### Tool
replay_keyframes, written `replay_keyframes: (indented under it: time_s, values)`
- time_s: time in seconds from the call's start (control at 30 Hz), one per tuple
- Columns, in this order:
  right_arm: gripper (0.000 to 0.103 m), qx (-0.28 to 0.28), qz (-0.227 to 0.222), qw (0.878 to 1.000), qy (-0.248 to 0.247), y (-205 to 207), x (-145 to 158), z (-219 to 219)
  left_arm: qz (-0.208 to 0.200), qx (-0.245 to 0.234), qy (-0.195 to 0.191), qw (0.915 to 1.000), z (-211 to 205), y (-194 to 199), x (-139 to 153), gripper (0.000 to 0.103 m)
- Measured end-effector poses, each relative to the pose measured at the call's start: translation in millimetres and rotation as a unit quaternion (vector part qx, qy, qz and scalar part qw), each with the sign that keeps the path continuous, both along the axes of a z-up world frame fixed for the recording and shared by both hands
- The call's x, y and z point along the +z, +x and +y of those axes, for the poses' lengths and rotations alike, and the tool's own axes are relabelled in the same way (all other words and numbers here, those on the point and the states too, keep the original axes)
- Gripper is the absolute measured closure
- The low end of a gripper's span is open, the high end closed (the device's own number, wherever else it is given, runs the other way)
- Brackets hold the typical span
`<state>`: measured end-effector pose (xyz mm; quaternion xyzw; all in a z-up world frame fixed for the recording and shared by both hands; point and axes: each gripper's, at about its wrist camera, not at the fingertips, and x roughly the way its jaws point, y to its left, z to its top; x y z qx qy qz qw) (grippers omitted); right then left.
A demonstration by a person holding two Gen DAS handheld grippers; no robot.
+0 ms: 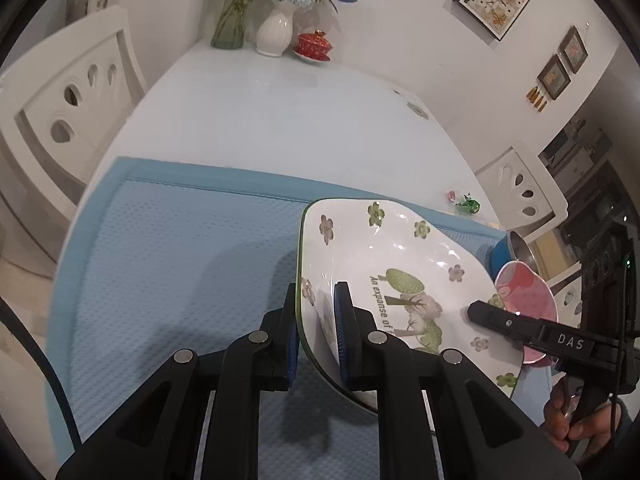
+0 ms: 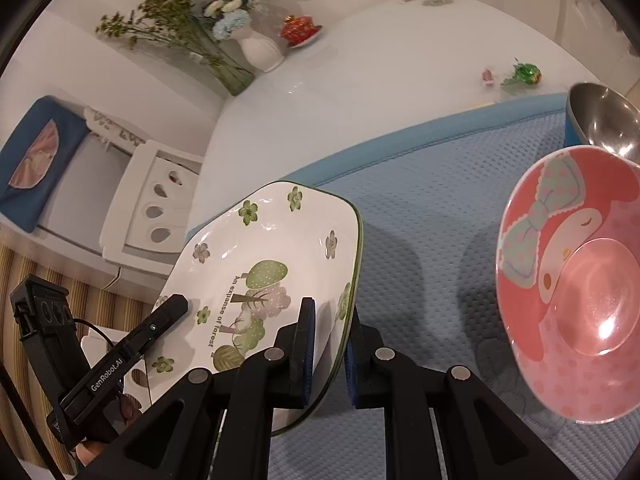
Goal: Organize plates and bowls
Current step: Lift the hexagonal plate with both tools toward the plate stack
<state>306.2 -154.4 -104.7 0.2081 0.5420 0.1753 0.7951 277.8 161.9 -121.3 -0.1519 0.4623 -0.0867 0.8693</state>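
Note:
A white square plate with green flowers and a tree print (image 1: 396, 276) is held above the blue mat (image 1: 180, 264). My left gripper (image 1: 316, 336) is shut on its left rim. My right gripper (image 2: 330, 344) is shut on its right rim, and shows in the left wrist view (image 1: 480, 310) over the plate's right side. The plate (image 2: 256, 264) tilts between both grippers. A pink bowl with a cartoon print (image 2: 576, 280) sits on the mat to the right, and also shows in the left view (image 1: 528, 296). A steel bowl with a blue outside (image 2: 600, 120) stands behind it.
At the table's far end stand a white vase of flowers (image 1: 276, 32), a glass vase (image 1: 230, 20) and a red lidded cup on a saucer (image 1: 314, 46). Small candies (image 2: 520, 74) lie beyond the mat. White chairs (image 1: 68, 108) flank the table.

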Motion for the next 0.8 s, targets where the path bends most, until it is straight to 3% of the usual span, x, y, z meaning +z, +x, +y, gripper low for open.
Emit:
replay_keyframes:
  time_s: [0.2, 0.8]
  values:
    - [0.09, 0.018, 0.004, 1.0, -0.003, -13.0, 8.1, 13.5, 0.001, 0.015, 0.014, 0.9998, 9.9, -18.2, 11.0, 0.091]
    - [0.089, 0.053, 0.013, 0.998, 0.008, -68.9, 26.6, 54.7, -0.01, 0.051, 0.001, 0.9987, 51.4, -79.6, 33.1, 0.091]
